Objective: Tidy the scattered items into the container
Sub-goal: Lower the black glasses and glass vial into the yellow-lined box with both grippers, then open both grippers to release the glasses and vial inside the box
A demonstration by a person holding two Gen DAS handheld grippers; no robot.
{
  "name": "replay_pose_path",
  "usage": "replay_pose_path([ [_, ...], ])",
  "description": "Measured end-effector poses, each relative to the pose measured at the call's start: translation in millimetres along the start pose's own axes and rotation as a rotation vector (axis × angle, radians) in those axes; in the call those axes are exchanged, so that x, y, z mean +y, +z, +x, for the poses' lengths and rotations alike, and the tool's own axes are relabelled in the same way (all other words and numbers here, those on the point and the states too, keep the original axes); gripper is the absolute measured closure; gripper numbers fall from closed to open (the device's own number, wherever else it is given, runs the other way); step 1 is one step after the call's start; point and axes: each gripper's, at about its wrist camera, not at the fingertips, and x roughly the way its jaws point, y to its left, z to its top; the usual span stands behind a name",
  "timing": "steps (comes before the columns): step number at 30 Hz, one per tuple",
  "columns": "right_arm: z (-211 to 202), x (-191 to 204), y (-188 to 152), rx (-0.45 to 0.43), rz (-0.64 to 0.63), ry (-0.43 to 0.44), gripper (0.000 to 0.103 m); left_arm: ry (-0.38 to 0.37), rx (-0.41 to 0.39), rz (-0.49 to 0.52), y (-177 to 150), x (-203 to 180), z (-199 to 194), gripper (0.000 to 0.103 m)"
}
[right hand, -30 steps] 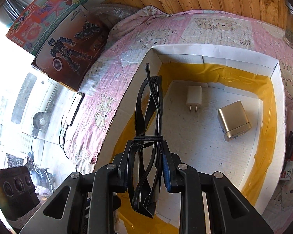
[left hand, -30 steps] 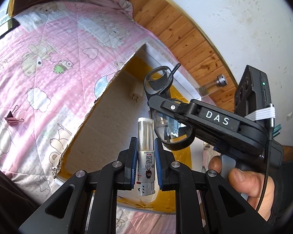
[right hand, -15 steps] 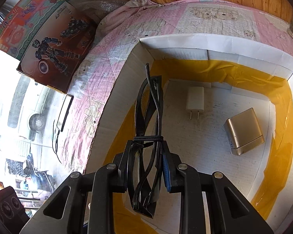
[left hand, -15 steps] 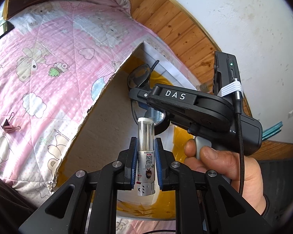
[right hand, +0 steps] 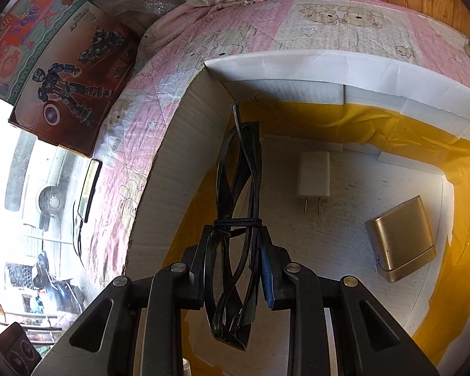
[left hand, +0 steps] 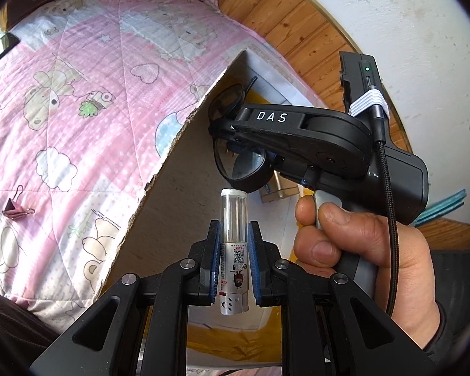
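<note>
My left gripper is shut on an upright clear and white labelled tube, held above the near edge of the cardboard box. My right gripper is shut on folded black glasses and holds them inside the box, near its left wall. In the left wrist view the right gripper with the glasses hangs just beyond the tube. A white plug adapter and a gold box lie on the box floor.
The box stands on a pink bear-print quilt. A pink binder clip lies on the quilt to the left. Toy boxes lean at the far left. Yellow tape lines the box walls. A wooden wall is behind.
My right gripper has moved the glasses lower and deeper into the box, toward its left wall. The left gripper has kept the tube and shifted slightly nearer the box.
</note>
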Motion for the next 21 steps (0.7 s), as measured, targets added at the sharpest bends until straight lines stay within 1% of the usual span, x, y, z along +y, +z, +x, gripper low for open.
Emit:
replay_pose_path([
  [5, 10, 2, 3, 0.010, 0.011, -0.013, 0.075, 0.011, 0.021, -0.014, 5, 8, 5, 0.086],
  [9, 19, 1, 3, 0.023, 0.009, -0.030, 0.075, 0.021, 0.012, 0.001, 3, 6, 6, 0.086],
  [11, 24, 0, 4, 0.043, 0.012, -0.020, 0.074, 0.031, -0.004, 0.020, 2, 2, 5, 0.086],
  [12, 26, -1, 3, 0.053, 0.019, -0.009, 0.073, 0.041, -0.014, 0.031, 1, 1, 3, 0.085],
  [14, 26, -3, 2, 0.054, 0.027, 0.001, 0.068, 0.059, -0.026, 0.044, 0, 0, 2, 0.083],
  [17, 23, -3, 0, 0.047, 0.029, 0.009, 0.065, 0.069, -0.037, 0.058, -3, -1, -1, 0.081],
  [21, 14, -6, -2, 0.033, 0.041, 0.016, 0.065, 0.065, -0.047, 0.042, -5, 2, -8, 0.078],
])
